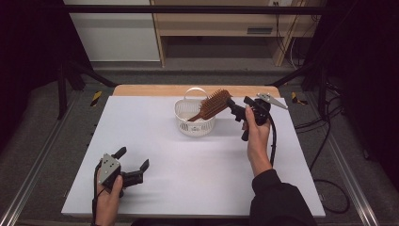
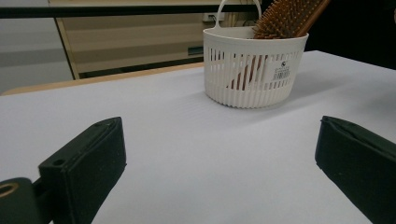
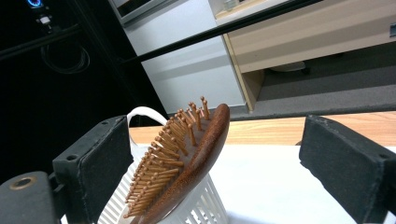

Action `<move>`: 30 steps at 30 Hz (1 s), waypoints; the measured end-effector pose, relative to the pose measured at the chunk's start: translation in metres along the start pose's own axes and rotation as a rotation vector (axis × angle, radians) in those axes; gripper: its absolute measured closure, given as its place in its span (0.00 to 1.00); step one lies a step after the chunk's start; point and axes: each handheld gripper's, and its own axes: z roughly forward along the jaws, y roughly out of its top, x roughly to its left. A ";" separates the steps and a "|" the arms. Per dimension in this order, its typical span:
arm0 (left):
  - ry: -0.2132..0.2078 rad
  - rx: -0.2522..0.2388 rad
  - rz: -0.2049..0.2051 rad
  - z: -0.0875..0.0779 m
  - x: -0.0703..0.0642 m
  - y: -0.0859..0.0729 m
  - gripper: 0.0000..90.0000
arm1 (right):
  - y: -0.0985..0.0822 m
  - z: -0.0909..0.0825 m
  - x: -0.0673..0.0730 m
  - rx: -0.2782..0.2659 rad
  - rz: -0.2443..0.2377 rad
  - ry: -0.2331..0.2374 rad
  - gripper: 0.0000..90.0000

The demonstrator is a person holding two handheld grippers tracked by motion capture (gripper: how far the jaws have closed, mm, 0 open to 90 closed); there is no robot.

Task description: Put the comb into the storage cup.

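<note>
A white slotted basket (image 1: 194,124) with a loop handle stands at the middle back of the white table (image 1: 188,188). A brown wooden hairbrush (image 1: 214,104) leans in it, handle down, bristled head sticking out toward the right. My right gripper (image 1: 238,103) hovers just right of the brush head, jaws wide apart. In the right gripper view the brush (image 3: 187,154) rises from the basket (image 3: 201,210) between the open jaws of the right gripper (image 3: 217,140), nearer the left one, with no pad pressing on it. My left gripper (image 1: 132,158) rests open at the near left, facing the basket (image 2: 252,70) and brush (image 2: 285,18).
A strip of bare wood (image 1: 141,90) edges the table's far side. Behind it stand a white cabinet (image 1: 113,33) and a wooden shelf unit (image 1: 221,23), with a black bar (image 1: 188,8) across the top. Cables (image 1: 329,141) trail on the floor at the right.
</note>
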 end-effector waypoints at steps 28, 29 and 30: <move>0.003 0.001 0.002 0.000 0.000 0.000 0.02 | 0.010 -0.015 0.008 -0.020 -0.165 -0.002 0.07; 0.003 0.002 0.002 0.000 0.000 0.000 0.02 | 0.010 -0.016 0.009 -0.023 -0.168 -0.003 0.07; 0.003 0.002 0.001 0.000 0.000 0.000 0.02 | 0.010 -0.016 0.009 -0.026 -0.169 -0.002 0.07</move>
